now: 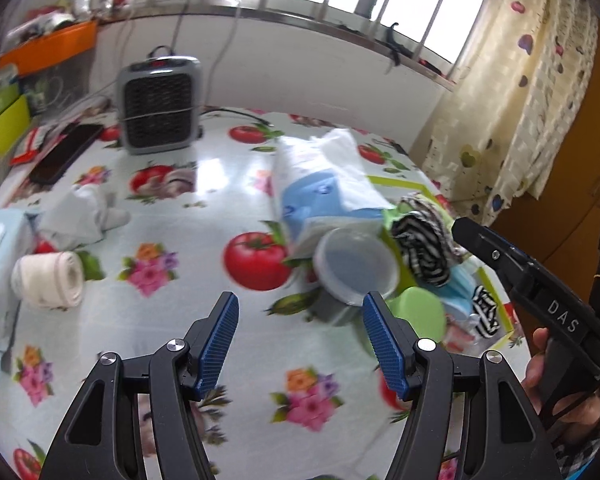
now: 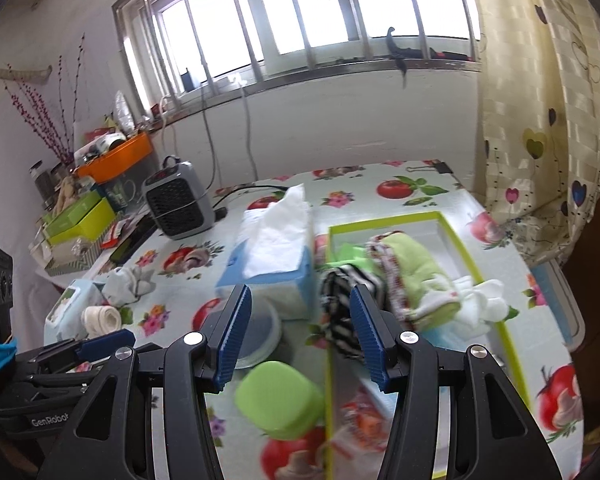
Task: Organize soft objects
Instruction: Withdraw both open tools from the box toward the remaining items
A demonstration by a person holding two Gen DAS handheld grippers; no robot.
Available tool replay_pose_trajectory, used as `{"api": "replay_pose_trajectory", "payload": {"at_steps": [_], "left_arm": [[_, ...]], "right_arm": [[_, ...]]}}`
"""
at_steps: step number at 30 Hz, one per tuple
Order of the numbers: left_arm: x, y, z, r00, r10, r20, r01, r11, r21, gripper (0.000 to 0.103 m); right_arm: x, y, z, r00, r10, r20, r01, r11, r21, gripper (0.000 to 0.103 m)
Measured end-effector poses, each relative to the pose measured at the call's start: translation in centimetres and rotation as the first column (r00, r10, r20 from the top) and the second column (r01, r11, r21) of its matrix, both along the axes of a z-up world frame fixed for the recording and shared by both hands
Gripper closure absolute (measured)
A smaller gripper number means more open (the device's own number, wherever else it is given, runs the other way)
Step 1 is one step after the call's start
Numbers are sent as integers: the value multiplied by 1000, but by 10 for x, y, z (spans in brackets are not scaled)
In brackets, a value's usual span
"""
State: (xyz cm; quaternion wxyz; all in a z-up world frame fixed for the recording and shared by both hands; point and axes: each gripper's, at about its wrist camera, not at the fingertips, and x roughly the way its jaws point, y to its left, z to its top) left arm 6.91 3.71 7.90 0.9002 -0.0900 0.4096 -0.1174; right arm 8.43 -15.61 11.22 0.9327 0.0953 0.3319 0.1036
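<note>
1. The crumpled black-and-white striped cloth (image 2: 342, 312) lay draped over the near end of the lime-rimmed white tray (image 2: 384, 222).
2. The right gripper (image 2: 300, 334) hovered above it, jaws spread, empty.
3. The left gripper (image 1: 300, 344) hung released over the tomato-print tablecloth (image 1: 204, 184).

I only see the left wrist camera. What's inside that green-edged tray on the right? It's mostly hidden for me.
Observer: A green folded cloth lies in the tray, beside a black-and-white striped cloth.
Operator: Anything white in there?
Observer: Yes, a white cloth at the tray's right edge.
Operator: Is the other gripper holding something?
Observer: No, the right gripper is open and empty.
</note>
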Motion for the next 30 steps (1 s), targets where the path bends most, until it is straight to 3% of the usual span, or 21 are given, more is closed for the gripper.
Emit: {"api": "replay_pose_trajectory", "payload": {"at_steps": [21, 23, 30], "left_arm": [[-8, 111, -31, 973, 230, -30, -228, 972, 56, 39], [-7, 122, -32, 966, 258, -26, -255, 964, 77, 39], [6, 148, -29, 955, 297, 21, -297, 942, 155, 39]], "right_arm": [[1, 81, -19, 986, 165, -23, -165, 986, 7, 47], [0, 88, -20, 983, 182, -25, -182, 983, 3, 42], [1, 106, -27, 975, 222, -35, -222, 975, -6, 42]]}}
